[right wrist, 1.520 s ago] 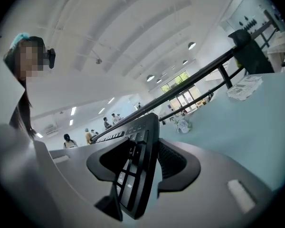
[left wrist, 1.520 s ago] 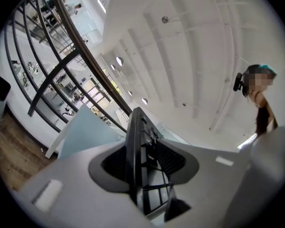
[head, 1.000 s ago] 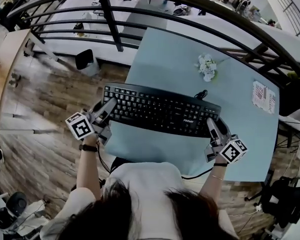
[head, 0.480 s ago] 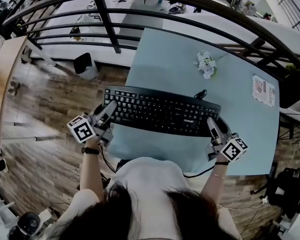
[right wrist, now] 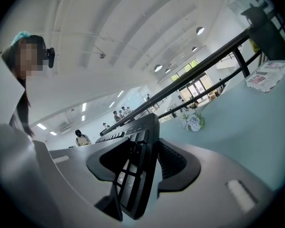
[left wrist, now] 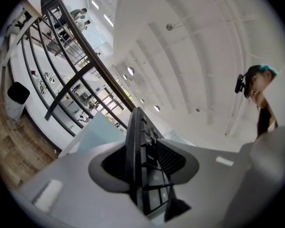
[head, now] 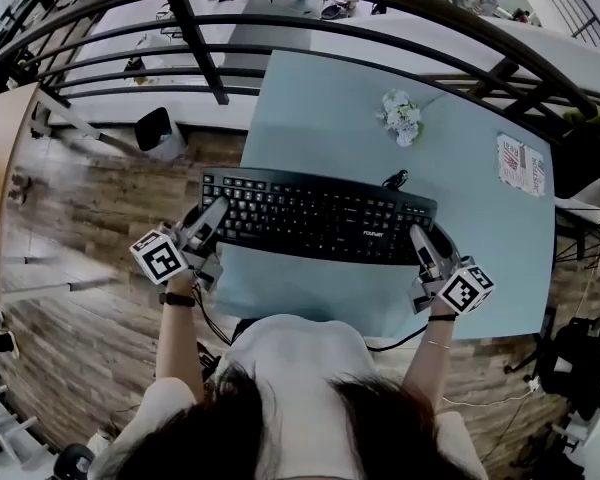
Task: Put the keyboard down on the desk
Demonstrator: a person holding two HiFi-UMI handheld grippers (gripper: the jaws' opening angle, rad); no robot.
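Grey left gripper [head: 216, 211] and right gripper [head: 418, 238] each pinch one end of the long black plastic keyboard [head: 320, 218], jaws half-closed on it. Hardly anything moved this last second: it stays low over the pale blue desk [head: 470, 198], so the release remains, I think.

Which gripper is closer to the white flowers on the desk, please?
Right. The right gripper holds the right end of the keyboard, on the person's side of the flowers; the left gripper holds its left end, farther away along the desk.
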